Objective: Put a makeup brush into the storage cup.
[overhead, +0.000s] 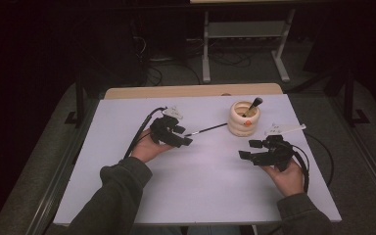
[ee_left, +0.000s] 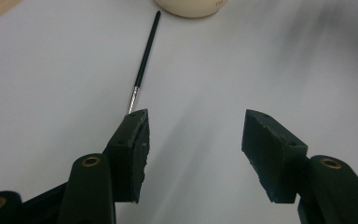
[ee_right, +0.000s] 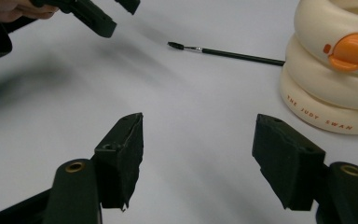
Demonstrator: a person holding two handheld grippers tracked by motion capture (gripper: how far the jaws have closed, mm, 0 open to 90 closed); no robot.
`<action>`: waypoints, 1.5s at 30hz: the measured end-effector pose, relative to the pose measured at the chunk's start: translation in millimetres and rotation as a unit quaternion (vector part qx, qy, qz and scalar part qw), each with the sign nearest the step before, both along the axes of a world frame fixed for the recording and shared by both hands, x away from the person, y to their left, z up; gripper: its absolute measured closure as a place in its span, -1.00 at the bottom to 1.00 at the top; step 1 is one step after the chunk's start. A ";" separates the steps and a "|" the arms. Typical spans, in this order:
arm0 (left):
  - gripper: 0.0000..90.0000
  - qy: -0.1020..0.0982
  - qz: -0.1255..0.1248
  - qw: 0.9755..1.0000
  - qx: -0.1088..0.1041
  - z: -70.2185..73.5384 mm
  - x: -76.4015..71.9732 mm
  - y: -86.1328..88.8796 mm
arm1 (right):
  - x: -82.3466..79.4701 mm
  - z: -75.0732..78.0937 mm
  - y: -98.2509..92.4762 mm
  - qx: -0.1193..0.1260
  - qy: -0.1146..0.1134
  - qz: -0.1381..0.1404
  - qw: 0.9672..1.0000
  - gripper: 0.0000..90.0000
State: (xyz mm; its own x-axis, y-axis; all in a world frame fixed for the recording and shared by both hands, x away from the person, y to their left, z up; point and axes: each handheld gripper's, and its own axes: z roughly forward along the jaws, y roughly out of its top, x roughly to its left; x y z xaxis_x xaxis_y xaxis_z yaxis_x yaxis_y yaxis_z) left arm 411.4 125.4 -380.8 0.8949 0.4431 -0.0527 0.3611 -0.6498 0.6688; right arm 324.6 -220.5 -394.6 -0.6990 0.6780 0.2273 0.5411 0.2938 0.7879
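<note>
A thin black brush [overhead: 206, 130] lies flat on the white counter [overhead: 196, 191], approx. mid-counter, w/ a short silver ferrule and a small dark tip pointing left. Its handle end runs right, up to the foot of a cream ring-stacked holder [overhead: 244, 119] w/ an orange duck badge; whether they touch is hard to tell. A second dark brush [overhead: 252, 106] stands tilted in the holder.

Left tongs [overhead: 182, 137] sit just left of the brush tip, released, jaws apart, nothing between them; in the left gripper view the ferrule ends right at one jaw's tip. Right tongs [overhead: 250, 150] are near the holder, on its near side, released too, nothing in them.
</note>
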 end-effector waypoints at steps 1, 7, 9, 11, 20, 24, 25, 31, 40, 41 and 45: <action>-0.08 0.007 0.004 1.000 -0.001 -2.1 2.1 -3.2 | 0.0 -0.1 0.7 -0.003 -0.002 0.001 1.000 -0.28; -0.08 0.016 -0.002 1.000 0.002 -6.4 20.3 -14.8 | -1.4 1.0 -0.1 -0.003 -0.004 0.001 1.000 -0.29; -0.08 0.018 -0.005 1.000 0.005 -7.0 25.1 -19.2 | -1.0 1.3 -1.9 -0.001 -0.008 0.002 1.000 -0.29; -0.08 0.015 -0.006 1.000 0.009 -7.4 29.2 -23.4 | -1.7 1.6 -2.2 -0.002 -0.007 0.001 1.000 -0.29; -0.04 0.014 -0.004 1.000 0.017 -9.6 49.1 -37.4 | -1.3 1.1 -1.1 -0.002 -0.006 0.004 1.000 -0.30; 0.00 0.015 -0.001 1.000 0.019 -14.0 54.1 -40.2 | -0.9 0.8 -0.3 -0.003 -0.008 0.006 1.000 -0.30; 0.00 0.017 0.000 1.000 0.020 -15.3 55.3 -40.5 | -0.8 0.8 -0.2 -0.002 -0.008 0.006 1.000 -0.30; 0.07 0.019 0.005 0.999 0.032 -22.6 61.2 -40.7 | -0.8 1.3 0.7 -0.003 -0.008 0.006 1.000 -0.30; 0.18 0.033 0.018 0.998 0.045 -37.3 67.1 -42.7 | -0.2 1.0 2.7 -0.005 -0.011 0.009 1.000 -0.30; 0.20 0.033 0.019 0.998 0.045 -38.3 67.9 -42.9 | -0.3 1.1 2.5 -0.004 -0.012 0.009 1.000 -0.30; 0.26 0.033 0.019 0.998 0.044 -42.8 67.6 -47.0 | -0.4 1.2 3.1 -0.003 -0.013 0.012 1.000 -0.29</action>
